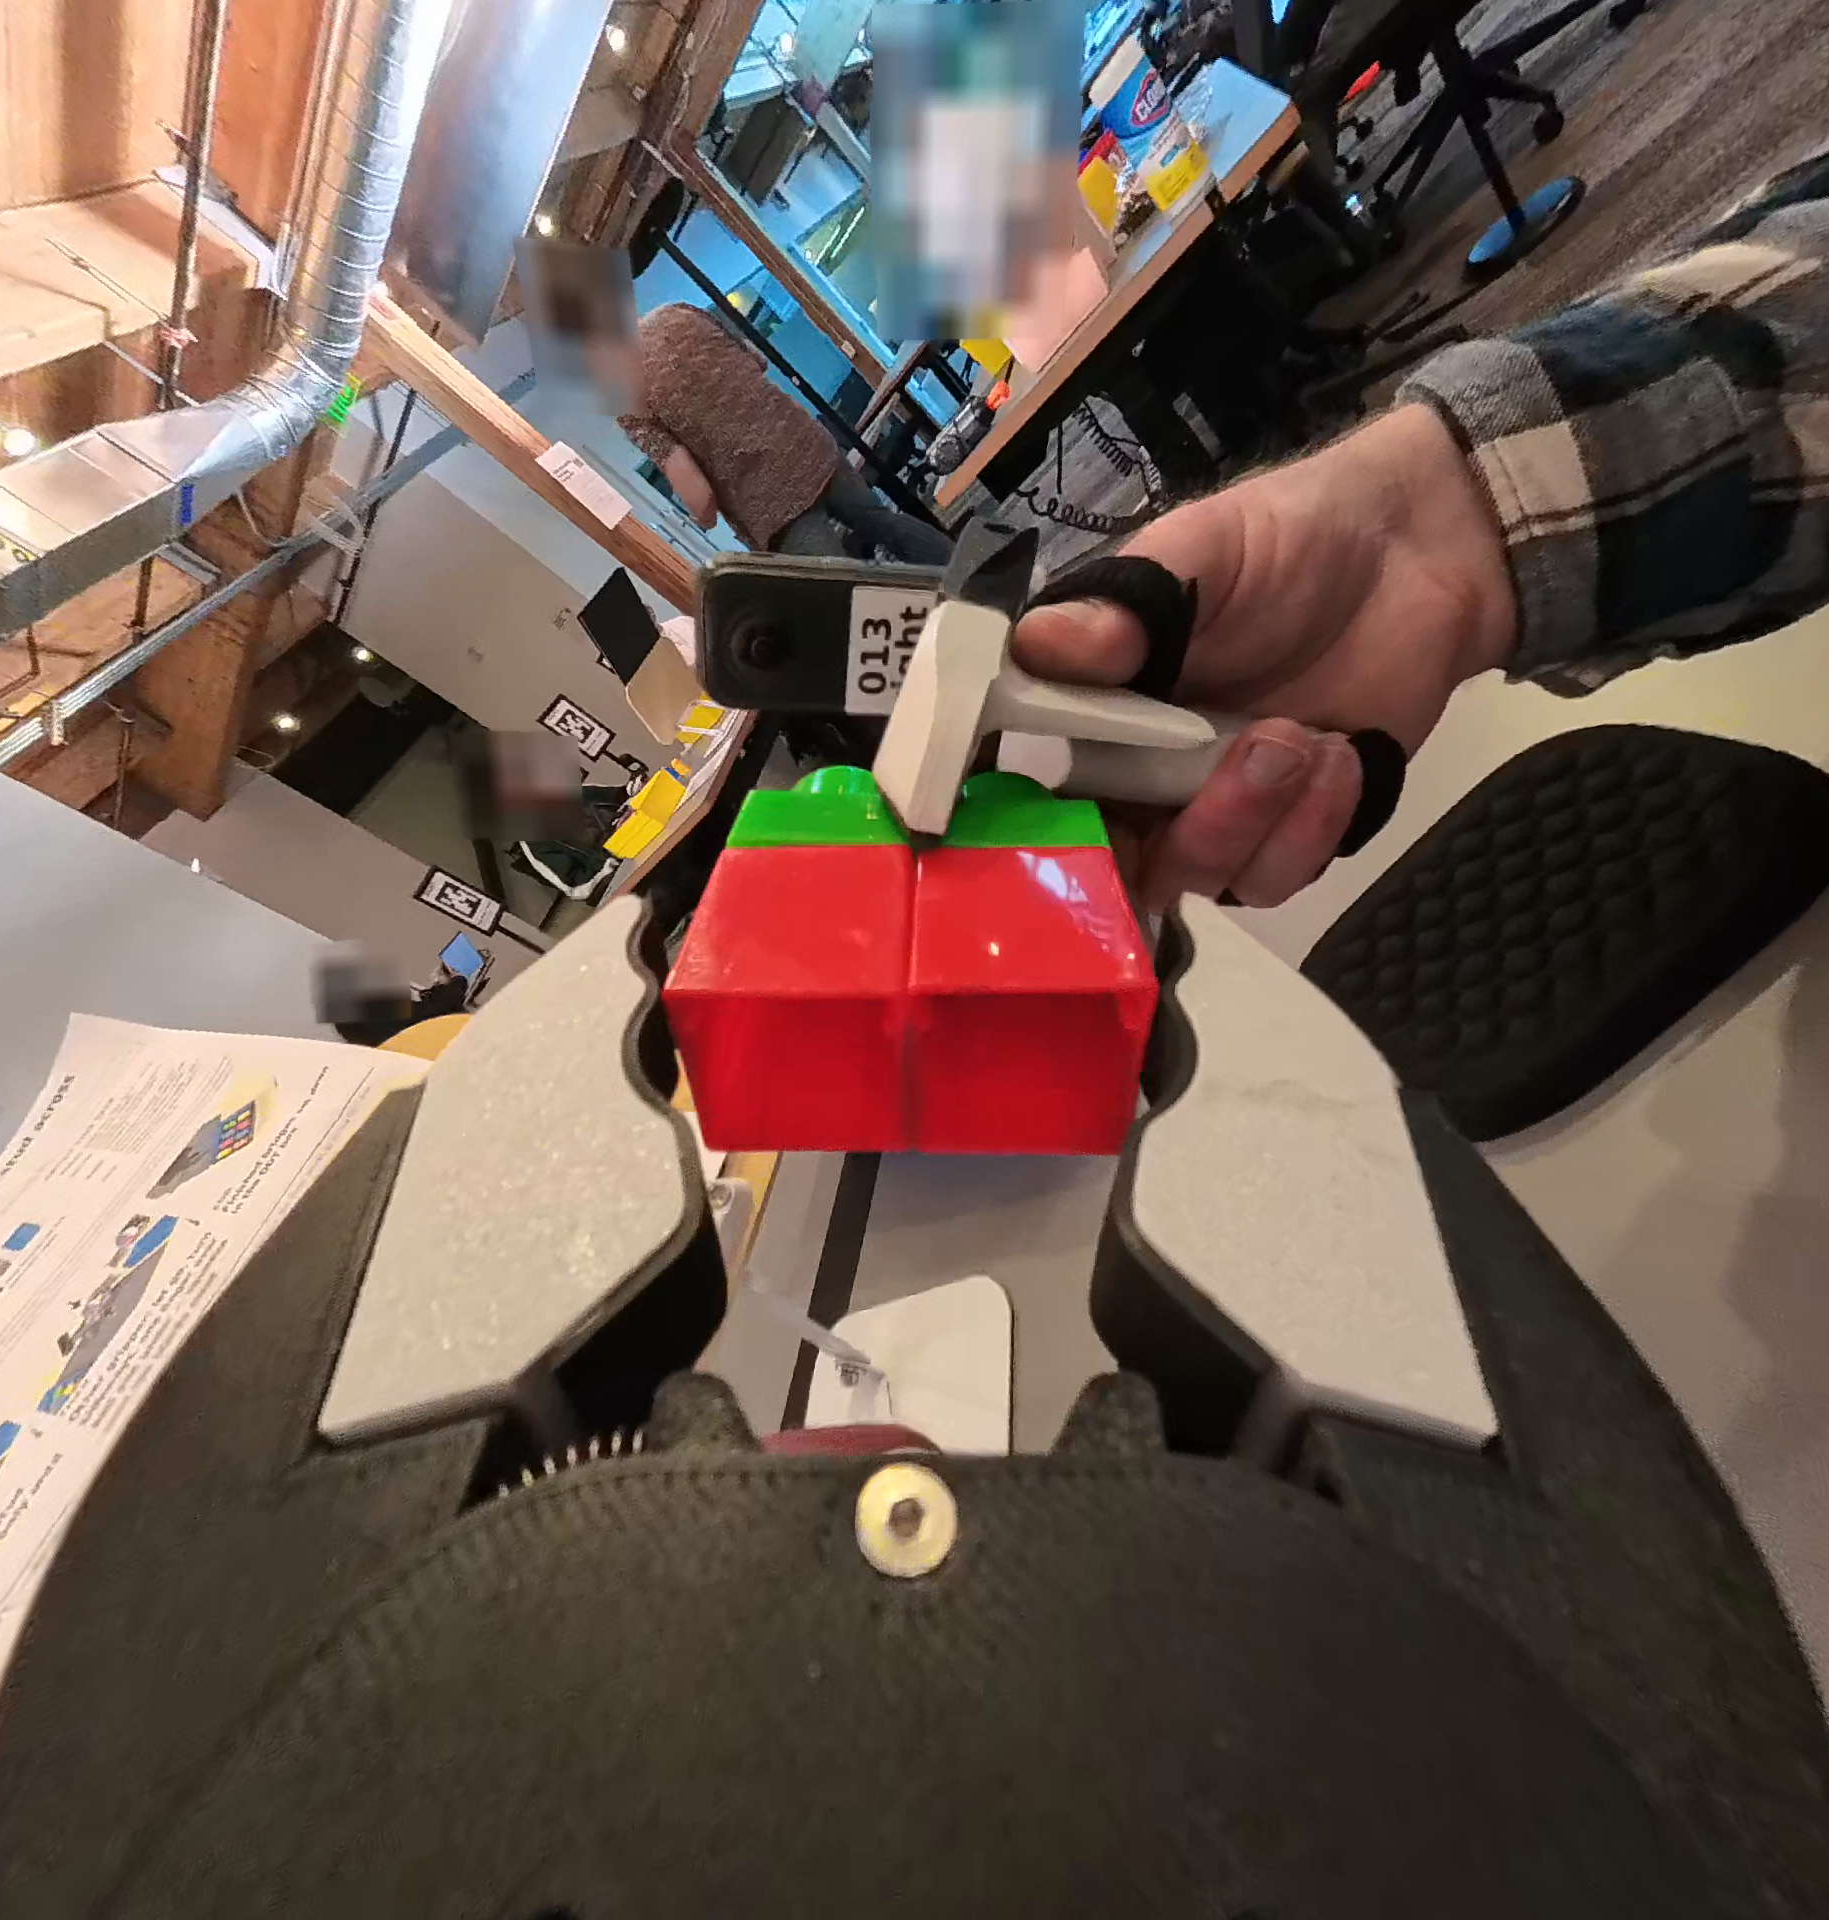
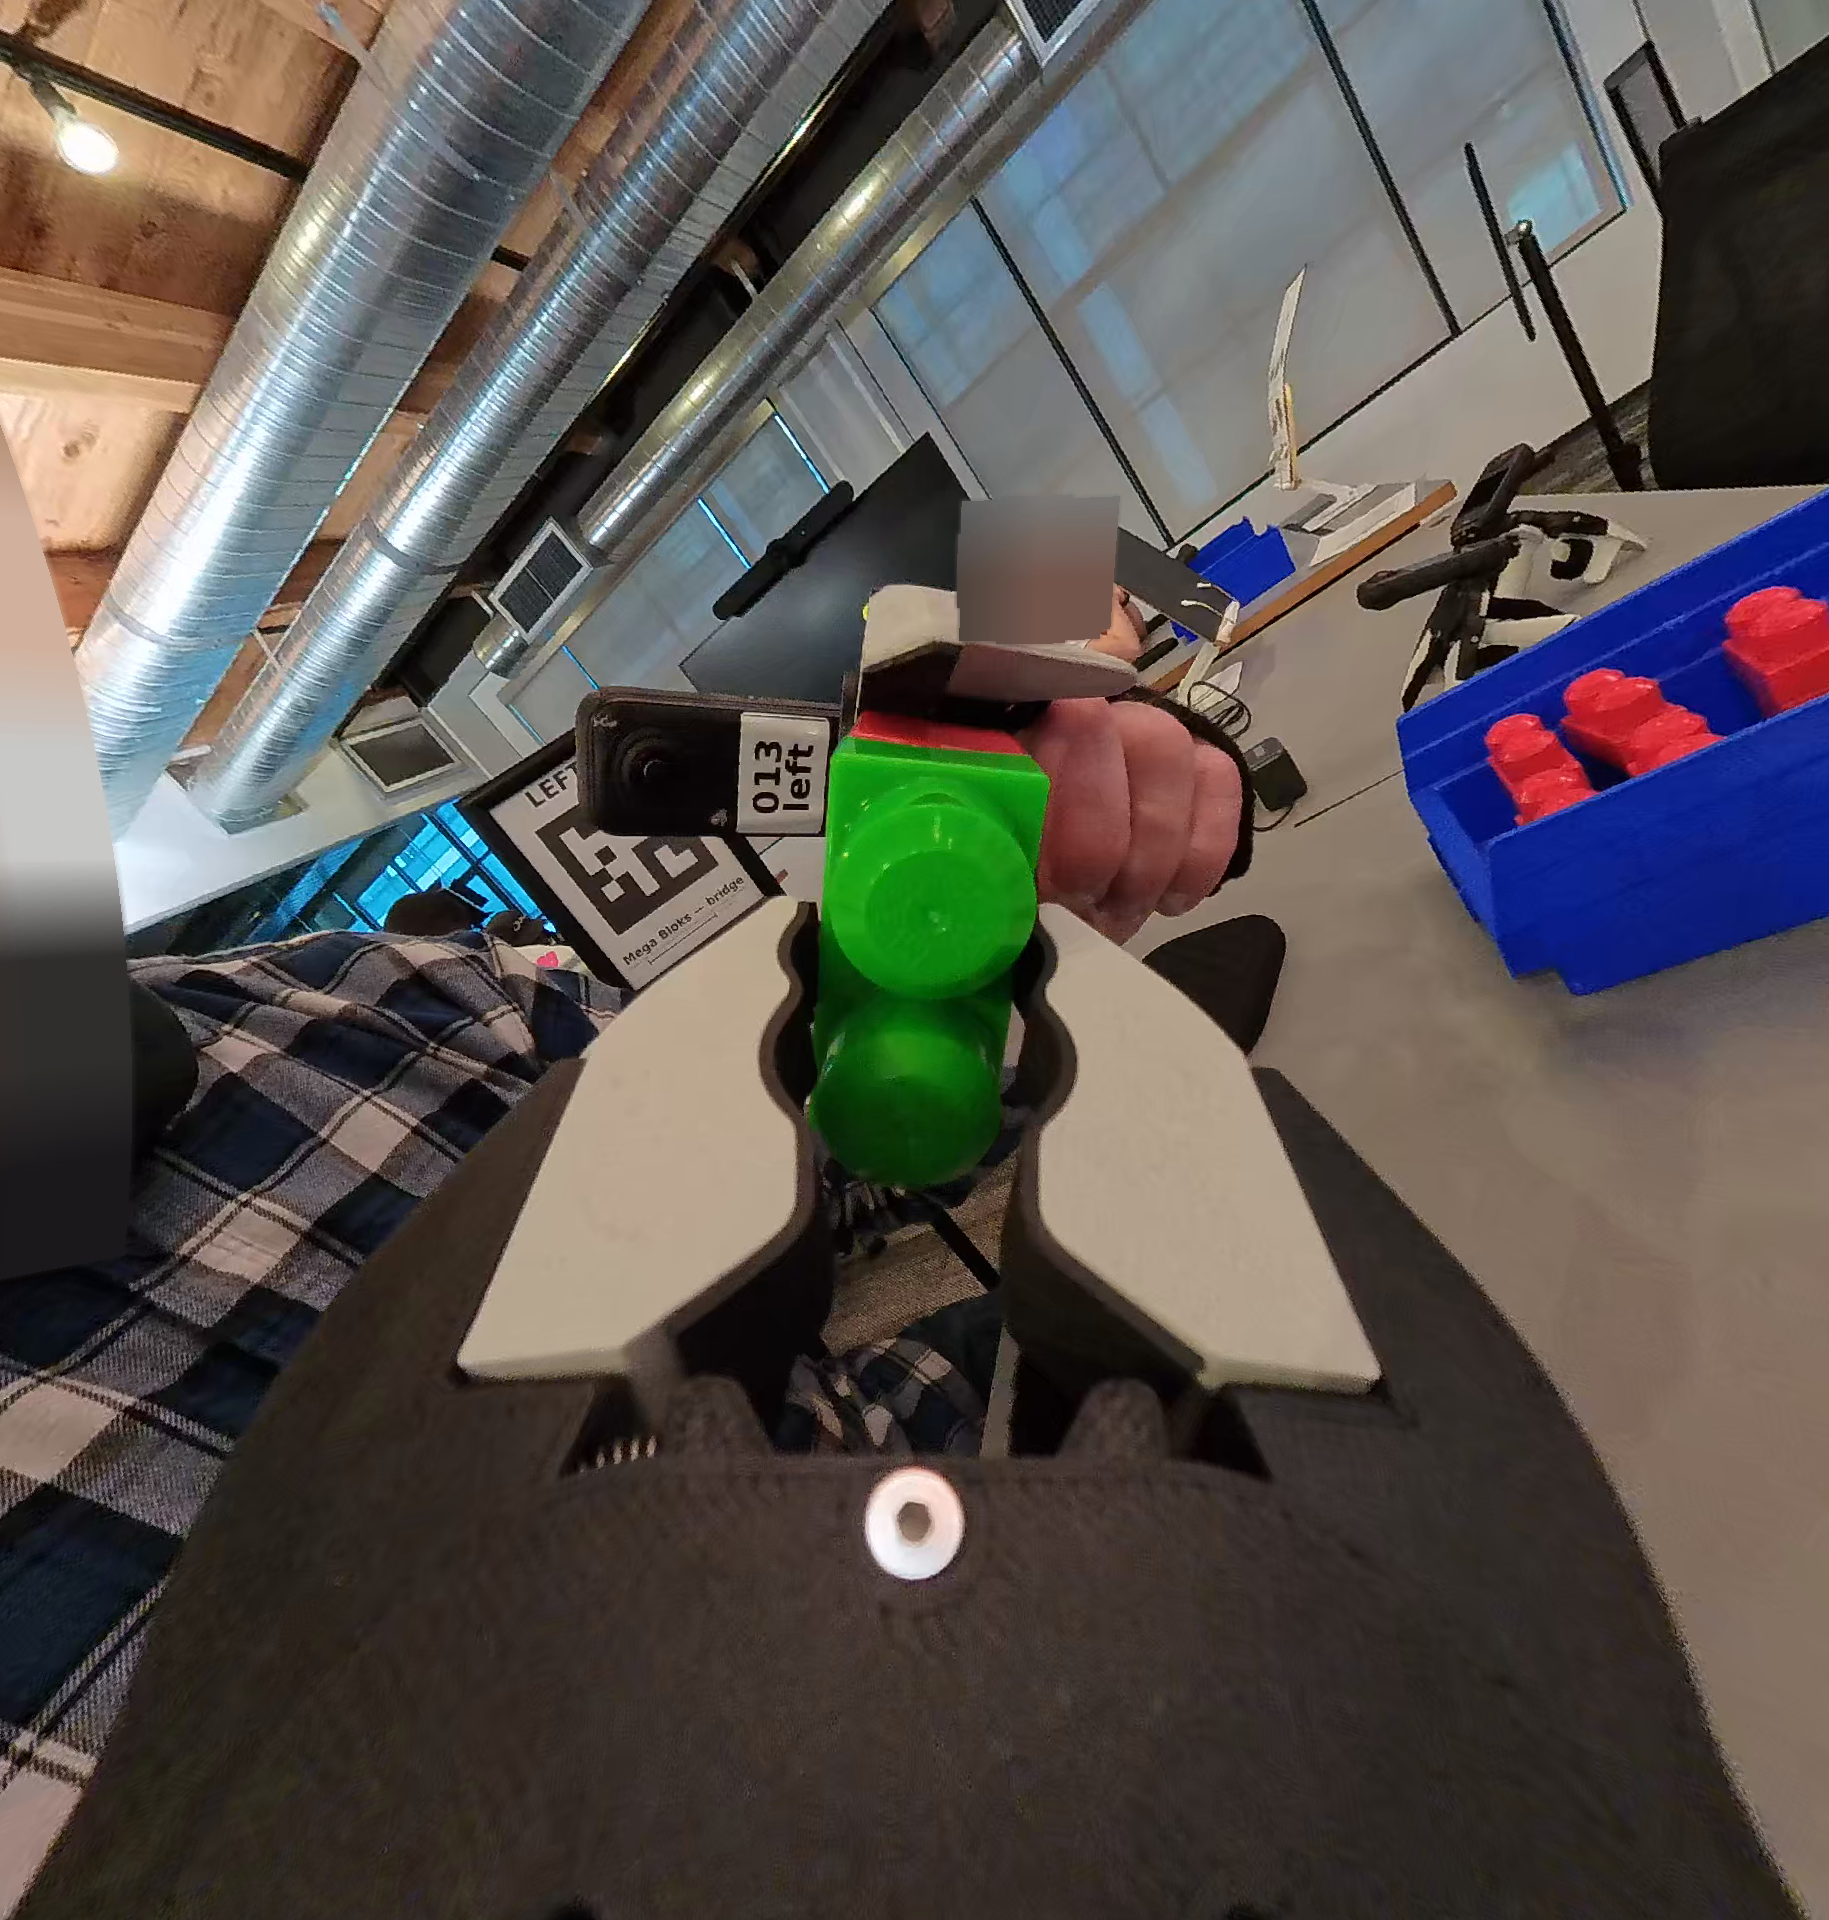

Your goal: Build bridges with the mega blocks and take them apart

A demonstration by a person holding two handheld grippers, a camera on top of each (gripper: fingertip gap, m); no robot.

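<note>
Two red blocks (image 1: 910,997) sit side by side with a green two-stud block (image 1: 816,821) joined across their far end. The stack is off the table. My left gripper (image 1: 910,920) is spread wide around the red pair; a thin dark gap shows at the fingertips (image 1: 635,935), so the pads do not press. My right gripper (image 2: 918,925) is shut on the green block (image 2: 931,904), gripping its narrow sides, studs towards the camera. One right finger (image 1: 931,748) shows on the green block in the left wrist view. A left finger (image 2: 993,660) lies over the red edge (image 2: 941,732).
A blue bin (image 2: 1637,883) holding red blocks (image 2: 1616,717) stands on the grey table (image 2: 1512,1195) to the right. A black mesh pad (image 1: 1575,935) lies on the table. A printed instruction sheet (image 1: 110,1247) is at the left. A marker card (image 2: 629,862) stands behind. Both grippers' tips are close together, under 4 cm apart.
</note>
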